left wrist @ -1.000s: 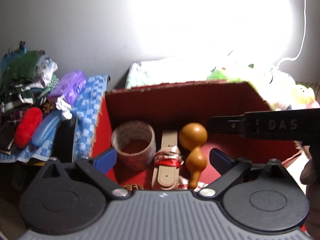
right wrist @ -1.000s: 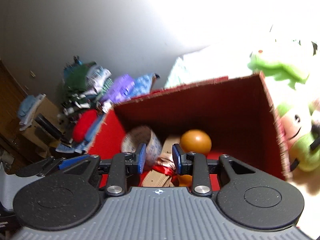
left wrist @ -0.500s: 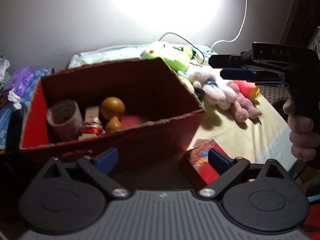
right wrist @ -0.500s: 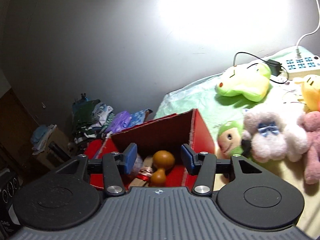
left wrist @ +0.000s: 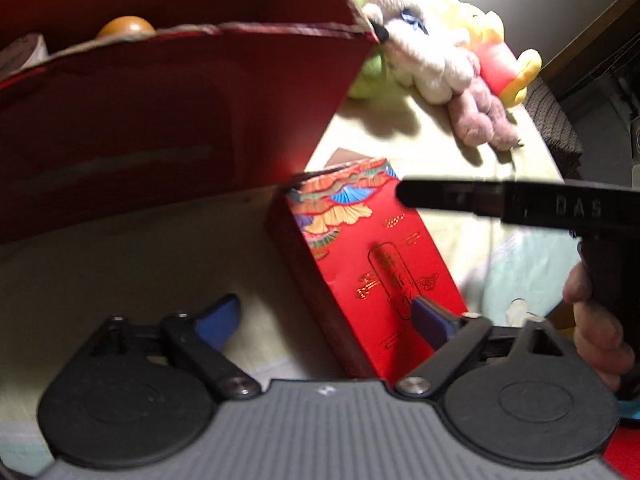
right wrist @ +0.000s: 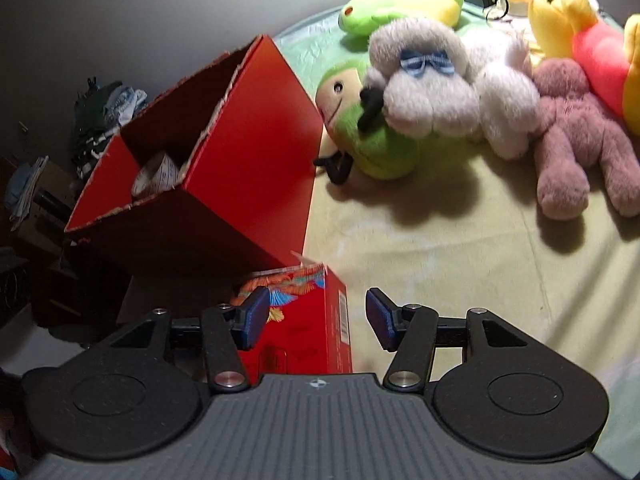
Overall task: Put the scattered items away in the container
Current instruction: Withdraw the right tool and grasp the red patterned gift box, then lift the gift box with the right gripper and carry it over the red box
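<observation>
A red patterned carton point(left wrist: 360, 248) lies on the bed just in front of the big red cardboard box point(left wrist: 168, 128). My left gripper point(left wrist: 324, 316) is open, low over the near end of the carton. My right gripper point(right wrist: 316, 318) is open, with the carton point(right wrist: 316, 320) between its jaws but apart from both pads. In the left wrist view the right gripper's body point(left wrist: 520, 204) crosses above the carton. The box point(right wrist: 240, 172) holds a paper roll point(right wrist: 158, 174) and an orange gourd point(left wrist: 124, 26).
Plush toys lie on the bed right of the box: a white sheep point(right wrist: 440, 84), a green one point(right wrist: 360, 136), a pink one point(right wrist: 576, 144), a yellow one point(right wrist: 580, 28). Piled clothes point(right wrist: 104, 112) sit far left beyond the bed.
Both grippers pulled back from over the box and dropped toward the red carton in front of it. The right gripper's jaws opened wider.
</observation>
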`<state>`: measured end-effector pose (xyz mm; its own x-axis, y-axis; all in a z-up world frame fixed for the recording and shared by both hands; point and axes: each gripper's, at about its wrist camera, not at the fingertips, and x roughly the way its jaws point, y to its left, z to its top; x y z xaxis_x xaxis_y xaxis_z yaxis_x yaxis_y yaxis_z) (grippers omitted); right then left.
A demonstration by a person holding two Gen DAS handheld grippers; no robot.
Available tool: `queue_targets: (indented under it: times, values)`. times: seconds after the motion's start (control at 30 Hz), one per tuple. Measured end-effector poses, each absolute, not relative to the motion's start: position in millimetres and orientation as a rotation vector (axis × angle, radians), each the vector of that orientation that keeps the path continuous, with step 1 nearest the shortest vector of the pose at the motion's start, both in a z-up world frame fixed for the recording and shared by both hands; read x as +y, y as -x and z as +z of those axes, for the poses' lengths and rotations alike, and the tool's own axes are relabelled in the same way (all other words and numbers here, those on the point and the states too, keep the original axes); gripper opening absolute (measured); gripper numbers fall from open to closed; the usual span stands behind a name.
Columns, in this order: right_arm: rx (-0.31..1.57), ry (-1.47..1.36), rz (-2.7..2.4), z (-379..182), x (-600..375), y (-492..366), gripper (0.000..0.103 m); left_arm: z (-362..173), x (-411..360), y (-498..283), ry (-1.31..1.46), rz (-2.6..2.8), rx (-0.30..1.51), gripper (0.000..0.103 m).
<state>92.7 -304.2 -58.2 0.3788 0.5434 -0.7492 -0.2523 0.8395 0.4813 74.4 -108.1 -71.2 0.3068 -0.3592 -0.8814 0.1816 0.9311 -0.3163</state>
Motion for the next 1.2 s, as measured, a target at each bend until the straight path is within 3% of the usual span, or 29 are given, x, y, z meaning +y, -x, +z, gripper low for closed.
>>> queue_targets:
  times: [0.27,0.57,0.9,1.07,1.2]
  values:
    - [1.195,-0.406,0.575,-85,-303,-101,0.059,-72,-126,-82,0.203,-0.400,1.169,0.079]
    - [1.214,-0.554,0.541,-84,-330,-106,0.058,-54,-159,-81,0.035,-0.440,1.108,0.078]
    - [0.869,-0.612,0.458,3,-372,-91,0.058,34,-181,-95,-0.044,-0.553,0.832,0.078]
    - [0.668,-0.546,0.522,52,-347,-103,0.058,86,-150,-105,-0.022,-0.510,0.682,0.078]
    - [0.625,-0.559,0.601,65,-314,-125,0.058,106,-113,-116,-0.044,-0.433,0.617,0.078]
